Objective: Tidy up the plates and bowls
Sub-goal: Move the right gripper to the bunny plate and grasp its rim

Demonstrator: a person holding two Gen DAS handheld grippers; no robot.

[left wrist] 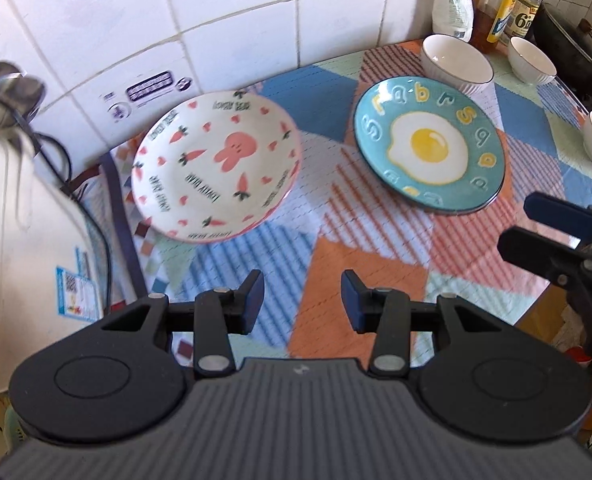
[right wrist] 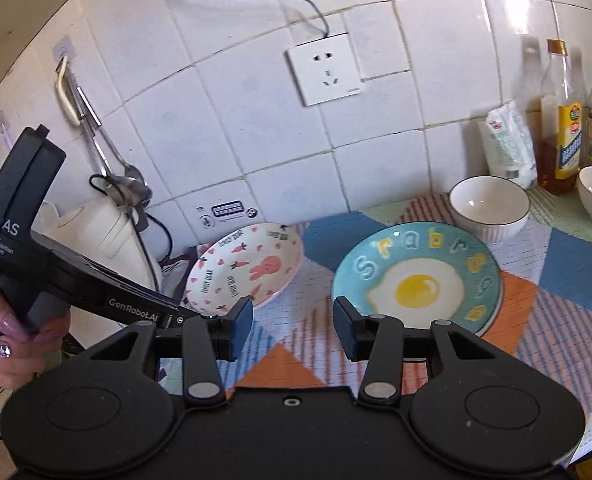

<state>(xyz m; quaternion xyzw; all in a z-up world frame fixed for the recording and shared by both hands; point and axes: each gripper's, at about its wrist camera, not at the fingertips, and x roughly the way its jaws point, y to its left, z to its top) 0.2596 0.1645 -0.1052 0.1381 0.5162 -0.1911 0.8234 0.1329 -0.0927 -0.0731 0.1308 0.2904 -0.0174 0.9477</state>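
While both tools (left wrist: 303, 300) (right wrist: 292, 328) gape empty, rabbit plate (left wrist: 215, 168), egg plate (left wrist: 430, 148), kettle (left wrist: 15, 240) beside.

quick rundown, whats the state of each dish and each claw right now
rabbit plate: upright on the cloth, empty, seems to sit on another plate
egg plate: upright on the cloth, empty
near white bowl: upright, empty, just behind the egg plate
far white bowl: upright, empty, by the bottles
left claw: open, holds nothing
right claw: open, holds nothing
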